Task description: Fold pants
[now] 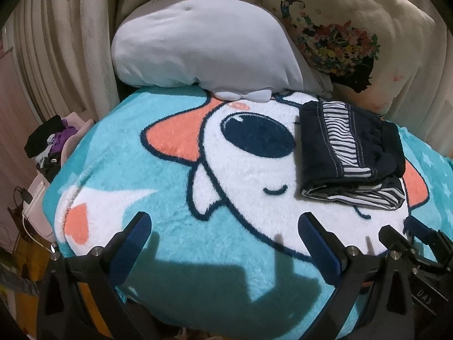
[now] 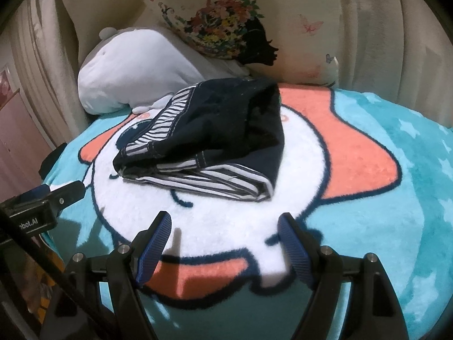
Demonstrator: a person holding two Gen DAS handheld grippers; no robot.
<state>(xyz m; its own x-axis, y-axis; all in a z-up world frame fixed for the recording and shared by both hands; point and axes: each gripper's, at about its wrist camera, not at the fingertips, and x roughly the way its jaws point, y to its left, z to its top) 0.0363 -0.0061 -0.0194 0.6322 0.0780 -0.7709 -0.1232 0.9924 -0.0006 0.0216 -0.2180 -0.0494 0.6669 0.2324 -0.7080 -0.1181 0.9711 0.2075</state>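
Observation:
The pants (image 1: 354, 153) are dark navy with striped white panels. They lie folded into a compact bundle on the fleece blanket (image 1: 141, 170), right of centre in the left wrist view and at centre in the right wrist view (image 2: 215, 130). My left gripper (image 1: 223, 226) is open and empty, low over the blanket, well to the left of the bundle. My right gripper (image 2: 225, 226) is open and empty, just in front of the bundle and apart from it. The right gripper also shows at the lower right of the left wrist view (image 1: 396, 232).
The blanket (image 2: 396, 198) is turquoise with a white and orange cartoon animal. A grey plush pillow (image 1: 203, 48) and a floral cushion (image 1: 354, 28) lie behind the pants. Curtains hang at the back. A pile of clothes (image 1: 53, 144) sits off the left edge.

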